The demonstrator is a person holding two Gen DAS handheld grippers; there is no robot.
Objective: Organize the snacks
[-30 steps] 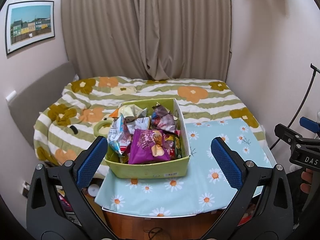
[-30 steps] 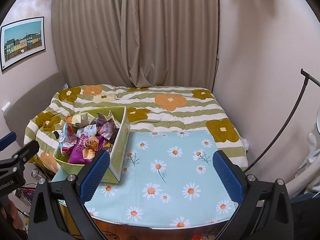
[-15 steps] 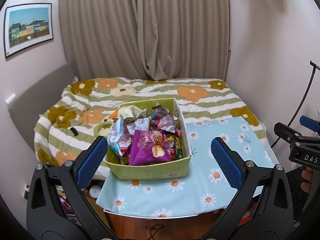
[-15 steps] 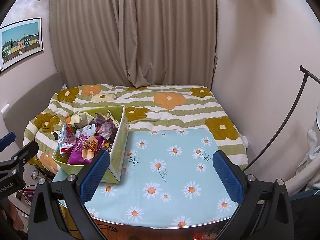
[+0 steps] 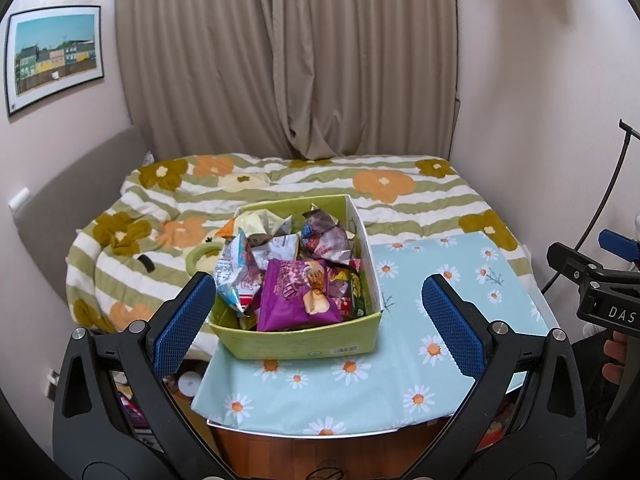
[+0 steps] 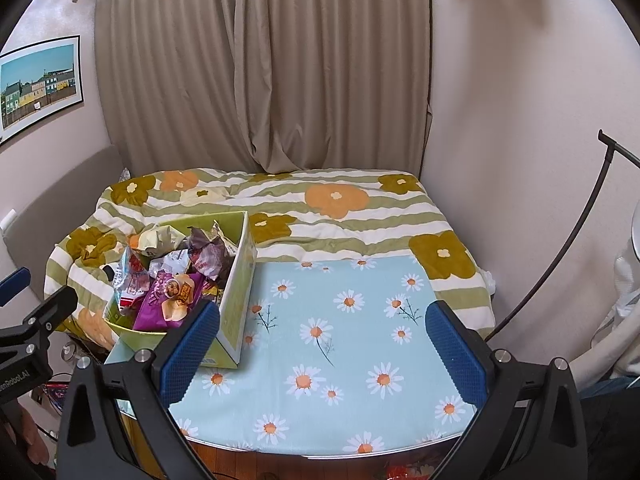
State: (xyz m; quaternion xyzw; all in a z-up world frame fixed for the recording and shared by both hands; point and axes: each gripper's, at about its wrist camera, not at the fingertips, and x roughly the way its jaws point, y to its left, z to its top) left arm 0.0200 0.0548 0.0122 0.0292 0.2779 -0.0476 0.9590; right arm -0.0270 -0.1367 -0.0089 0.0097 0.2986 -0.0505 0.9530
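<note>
You hold the left gripper point(image 5: 320, 316) and right gripper point(image 6: 324, 340) spread wide and empty, short of the green box point(image 5: 304, 344) heaped with snack packets point(image 5: 298, 300) on the table's point(image 6: 360, 380) left side, leaving its right bare for sorting.

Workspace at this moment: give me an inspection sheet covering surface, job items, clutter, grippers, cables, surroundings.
Surface: table under daisy tablecloth, mostly bare.
Job's things: green box at the cloth's left end, heaped with snack packets; purple packet at the front.
Clutter: nothing seen on the cloth.
Grippers: left gripper open, empty; right gripper open, empty.
Cables: thin black rod or cable by the right wall.
Surroundings: bed with flowered quilt, curtains, framed picture.
</note>
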